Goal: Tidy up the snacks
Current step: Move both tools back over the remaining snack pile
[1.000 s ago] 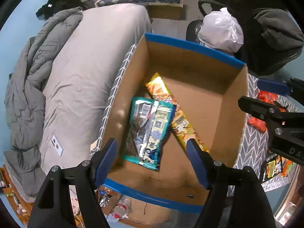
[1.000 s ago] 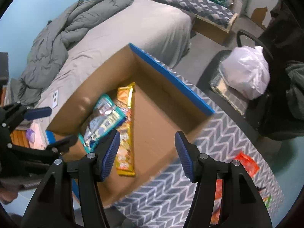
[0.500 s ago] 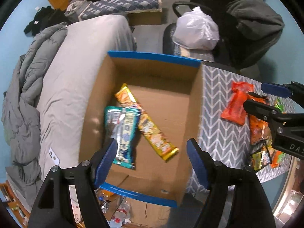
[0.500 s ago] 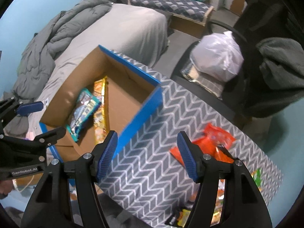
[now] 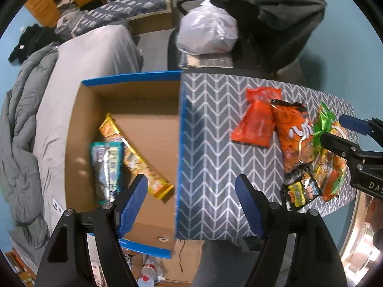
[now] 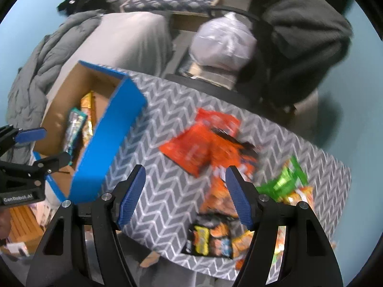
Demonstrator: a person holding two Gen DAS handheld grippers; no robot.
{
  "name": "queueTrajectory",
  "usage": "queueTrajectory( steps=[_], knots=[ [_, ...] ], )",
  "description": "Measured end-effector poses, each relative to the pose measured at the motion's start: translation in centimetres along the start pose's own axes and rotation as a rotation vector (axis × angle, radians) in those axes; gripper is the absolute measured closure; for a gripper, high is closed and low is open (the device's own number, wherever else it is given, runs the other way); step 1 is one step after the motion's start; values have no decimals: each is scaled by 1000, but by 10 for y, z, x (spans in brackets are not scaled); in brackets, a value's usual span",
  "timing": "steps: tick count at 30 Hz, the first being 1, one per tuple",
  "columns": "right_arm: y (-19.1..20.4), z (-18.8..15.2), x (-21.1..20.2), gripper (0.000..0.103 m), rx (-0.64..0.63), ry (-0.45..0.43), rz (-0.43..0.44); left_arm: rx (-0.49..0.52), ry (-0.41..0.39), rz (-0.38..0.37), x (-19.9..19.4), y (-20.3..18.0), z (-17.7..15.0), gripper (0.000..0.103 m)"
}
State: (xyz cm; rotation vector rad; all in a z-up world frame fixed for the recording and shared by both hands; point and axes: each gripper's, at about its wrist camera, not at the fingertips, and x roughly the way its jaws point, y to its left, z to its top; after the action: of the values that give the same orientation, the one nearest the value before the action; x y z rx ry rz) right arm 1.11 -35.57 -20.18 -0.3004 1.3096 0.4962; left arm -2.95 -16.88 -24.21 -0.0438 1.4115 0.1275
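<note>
Both tools are empty: our left tool (image 5: 190, 197) gapes wide, our right tool (image 6: 185, 190) is opening over the tabletop (image 5: 210, 143). Two snacks (image 5: 136, 162) sit in the box (image 5: 129, 79); orange packs (image 5: 256, 122) lie piled on the tabletop.

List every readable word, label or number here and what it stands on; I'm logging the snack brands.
"GenRobot.AI": left tongs, on the black body, seen by the right wrist camera.
"DAS", cut off at the frame edge: right tongs, on the body.
Snack packets on the table and in the cardboard box: print too blurred to read.
</note>
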Motion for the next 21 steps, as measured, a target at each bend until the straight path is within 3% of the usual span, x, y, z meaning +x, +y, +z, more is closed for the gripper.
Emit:
queueTrajectory(
  steps=[21],
  knots=[
    [-123, -91, -16, 30, 294, 25, -80, 103, 52, -60, 20, -94, 12, 26]
  ],
)
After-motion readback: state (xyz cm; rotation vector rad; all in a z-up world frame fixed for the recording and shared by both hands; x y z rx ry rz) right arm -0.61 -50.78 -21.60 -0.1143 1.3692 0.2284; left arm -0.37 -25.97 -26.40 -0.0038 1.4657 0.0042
